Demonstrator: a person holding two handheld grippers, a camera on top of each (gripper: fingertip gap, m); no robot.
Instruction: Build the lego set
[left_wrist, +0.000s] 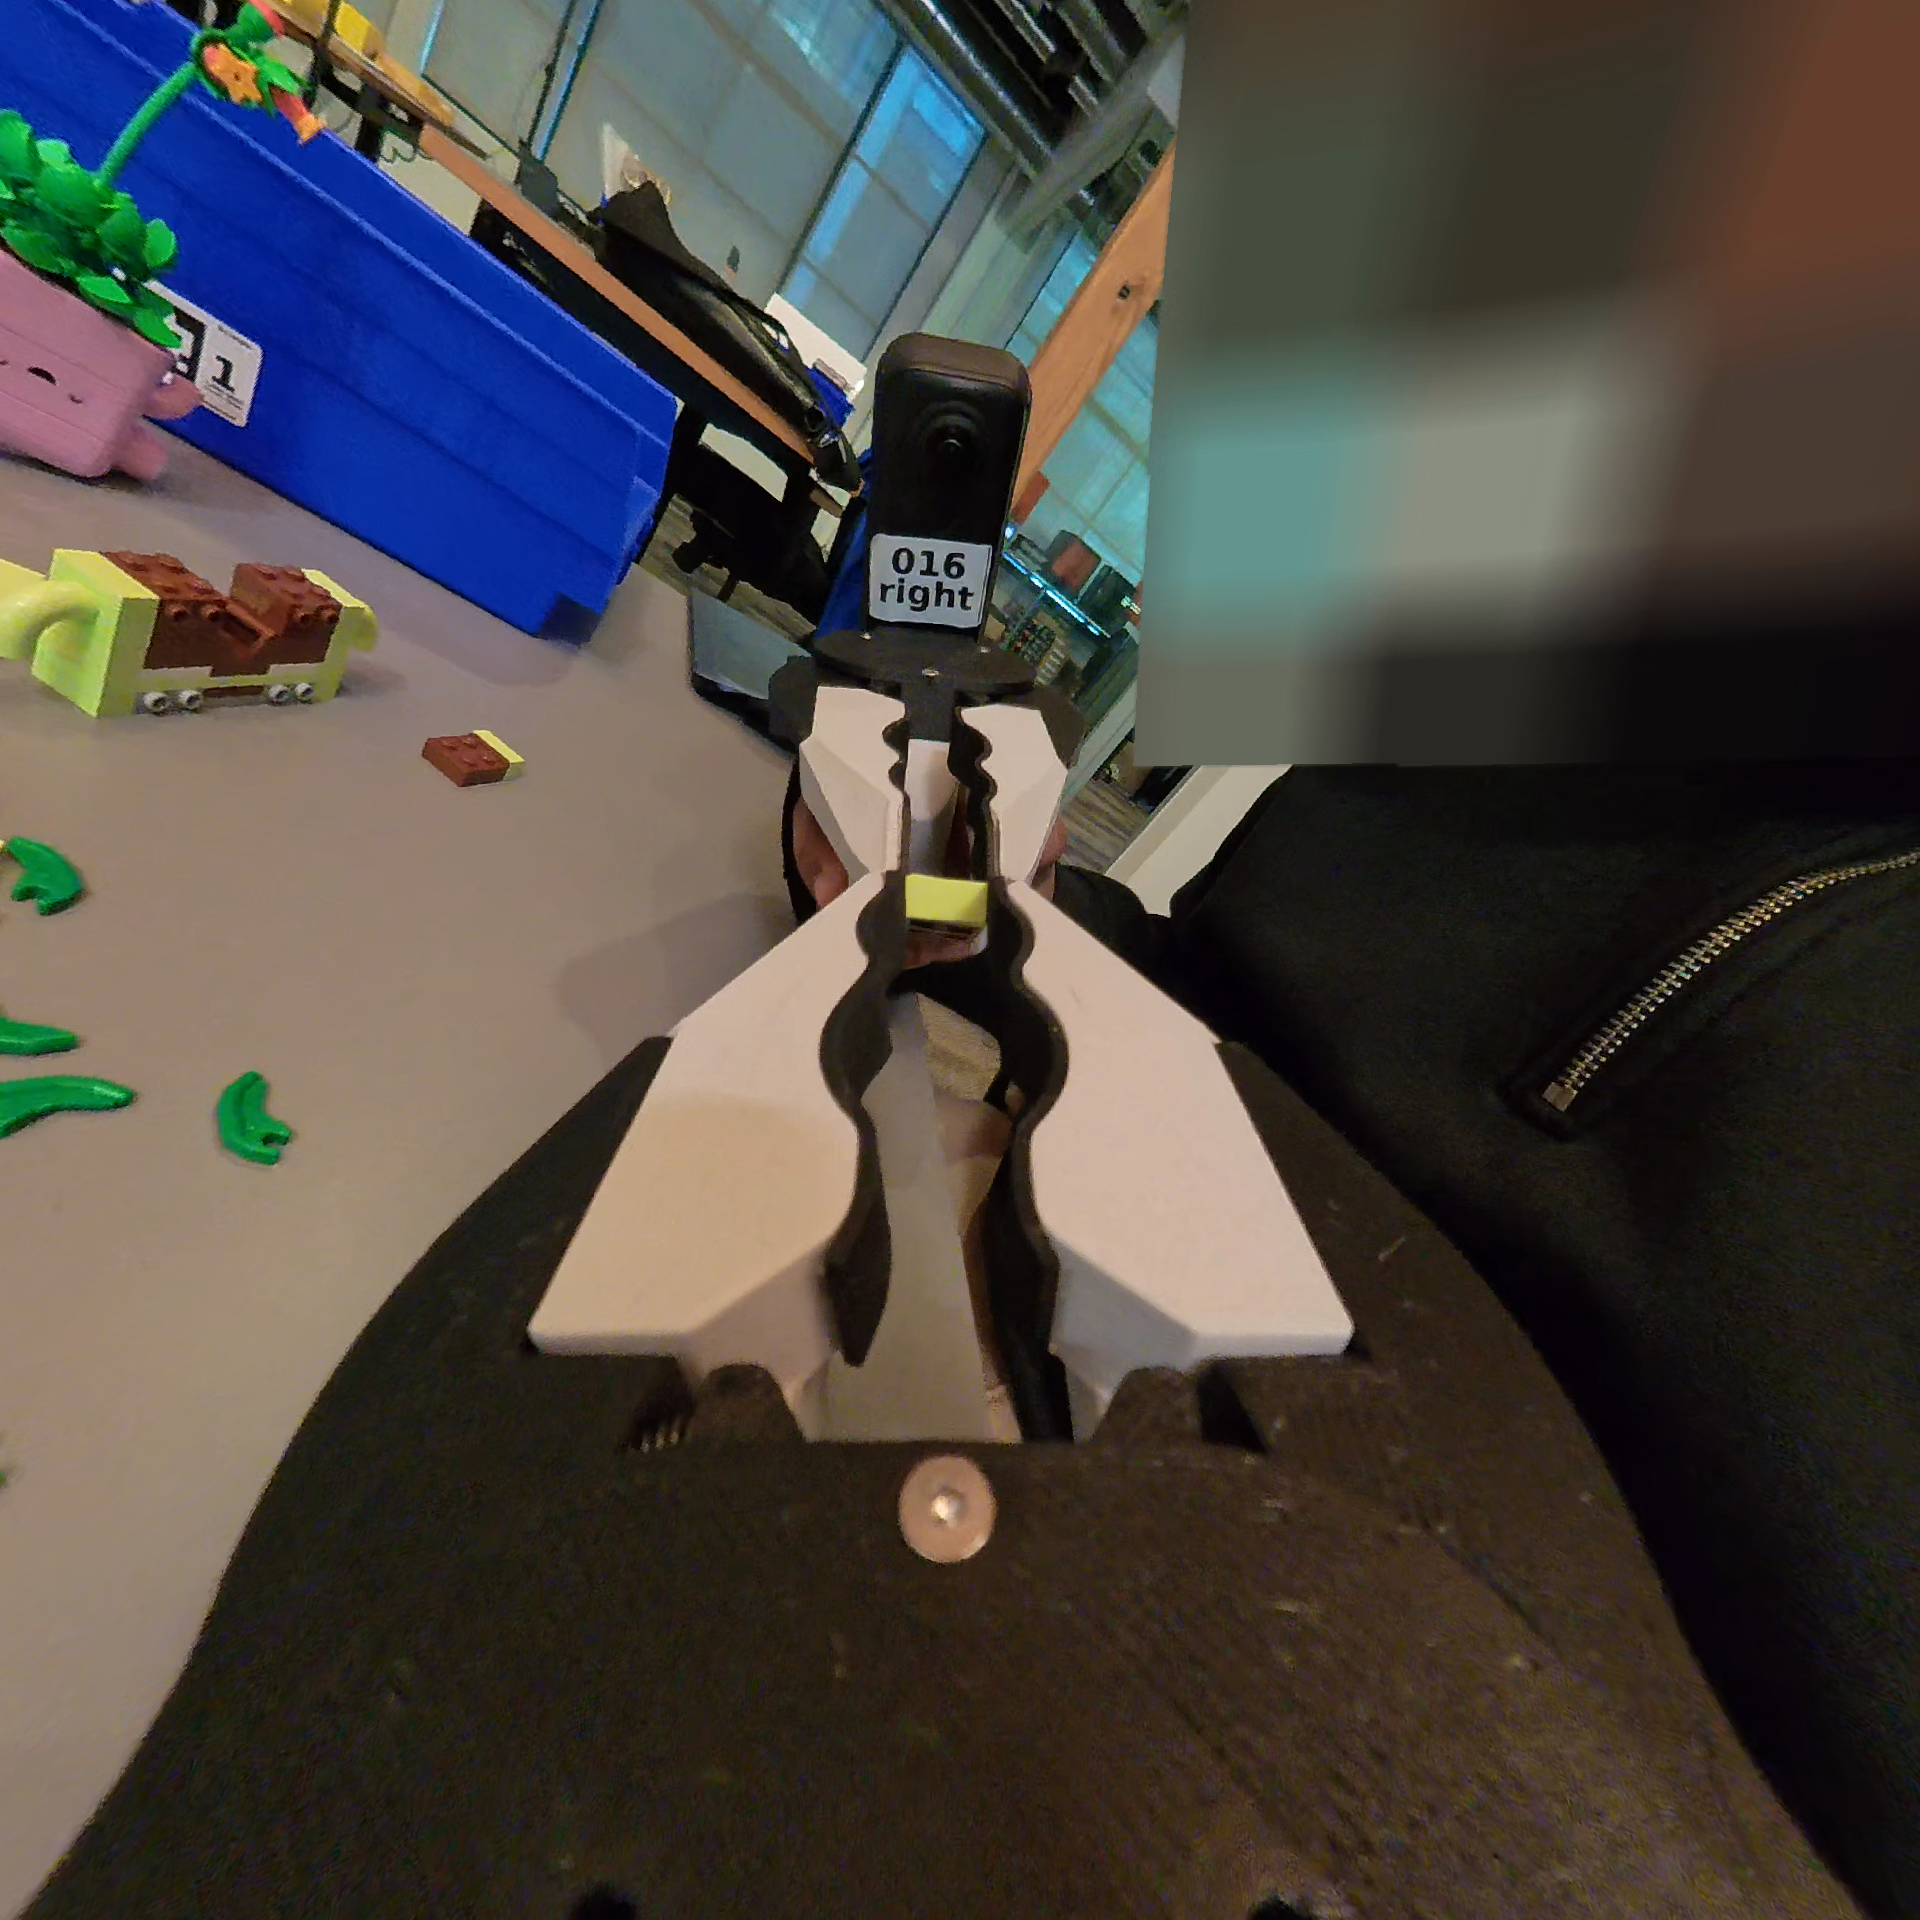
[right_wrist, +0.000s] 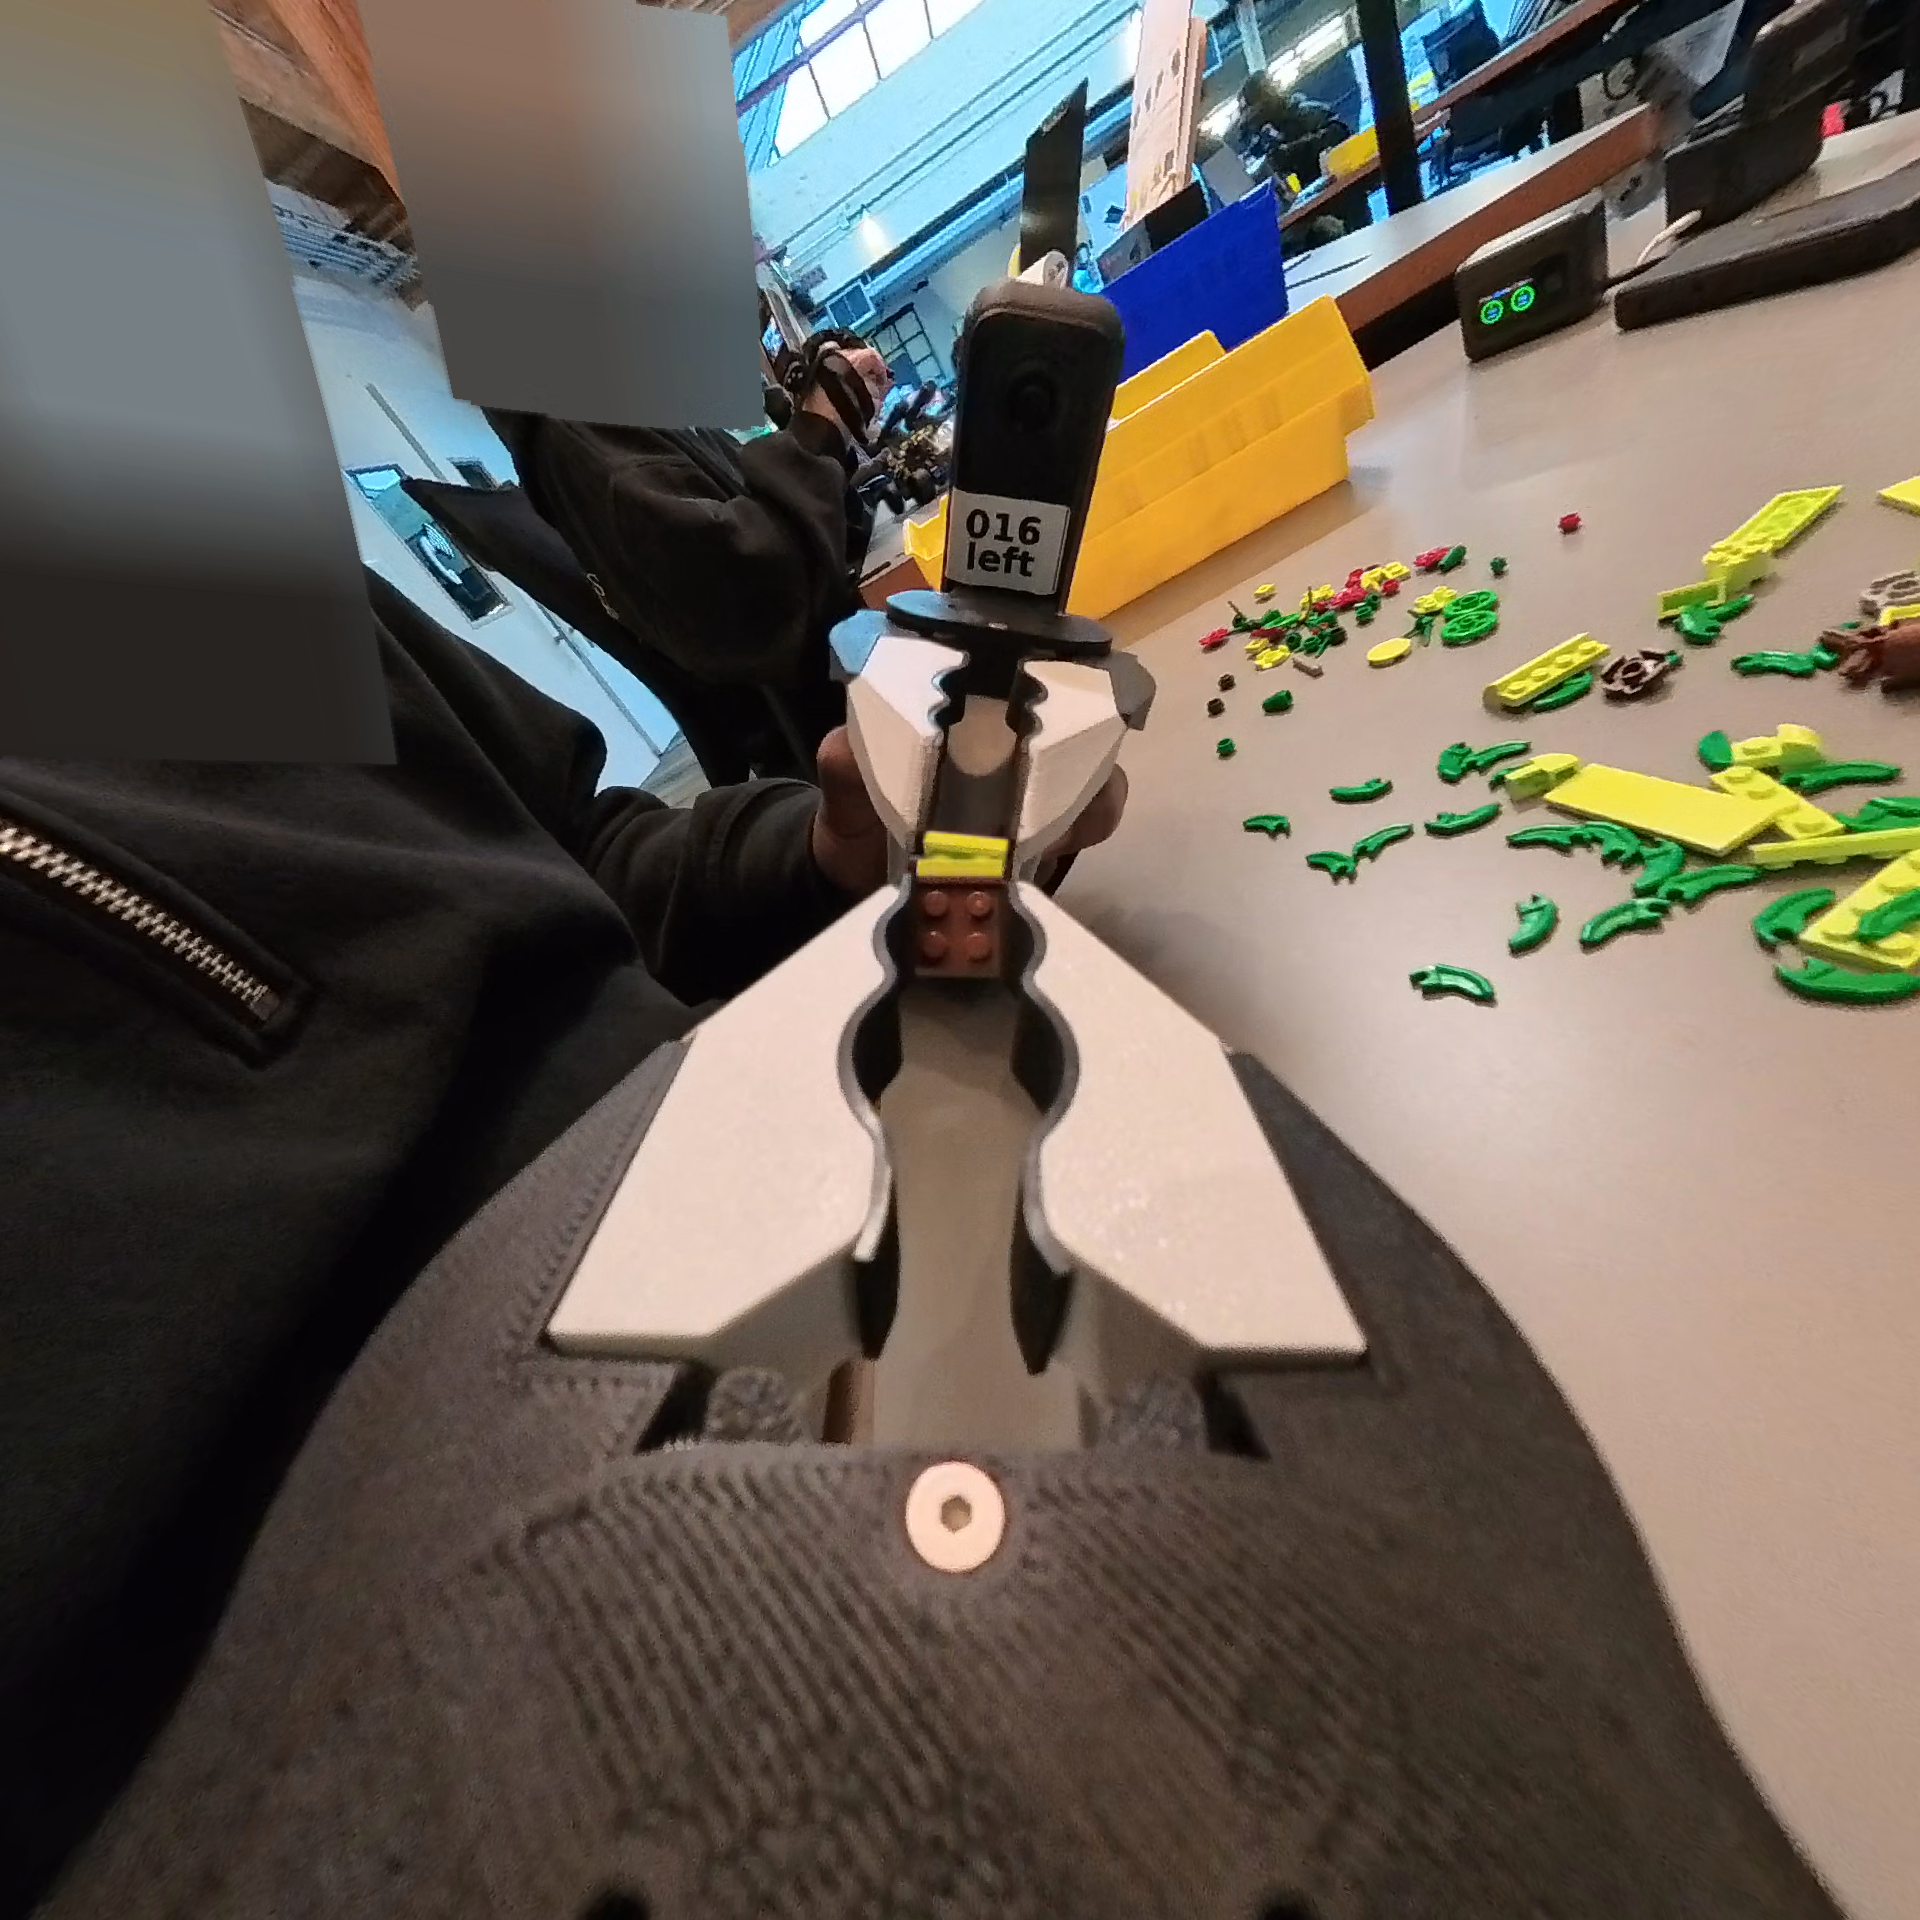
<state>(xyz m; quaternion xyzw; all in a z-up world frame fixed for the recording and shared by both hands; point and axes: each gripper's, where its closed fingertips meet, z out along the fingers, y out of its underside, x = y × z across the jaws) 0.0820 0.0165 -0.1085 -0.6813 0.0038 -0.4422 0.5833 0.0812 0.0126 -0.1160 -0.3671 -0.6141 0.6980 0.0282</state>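
Both grippers are held up off the grey table, tip to tip in front of a person in a black zip jacket. The left gripper pinches a small lime-yellow piece at its very tips; from this side only a flat smooth face shows, with a sliver of brown under it. The right wrist view shows more: the right gripper is closed narrow on a brown studded brick, four round studs up, with the lime piece butted against its far end inside the other gripper's tips. Whether the two pieces are pressed together or only touching I cannot tell. Fingers are white matt plastic with black wavy inner pads; the bodies are rough black printed plastic. Hands behind each gripper are mostly hidden. Left of the left gripper sit a lime and brown half-built block, cut off at the frame edge, a loose brown-and-yellow brick, curved green leaf pieces, a pink pot with green foliage and a blue bin. Only the right wrist view shows the scatter of lime plates, green leaves, tiny red and yellow bits, too small to sort, and a yellow bin.
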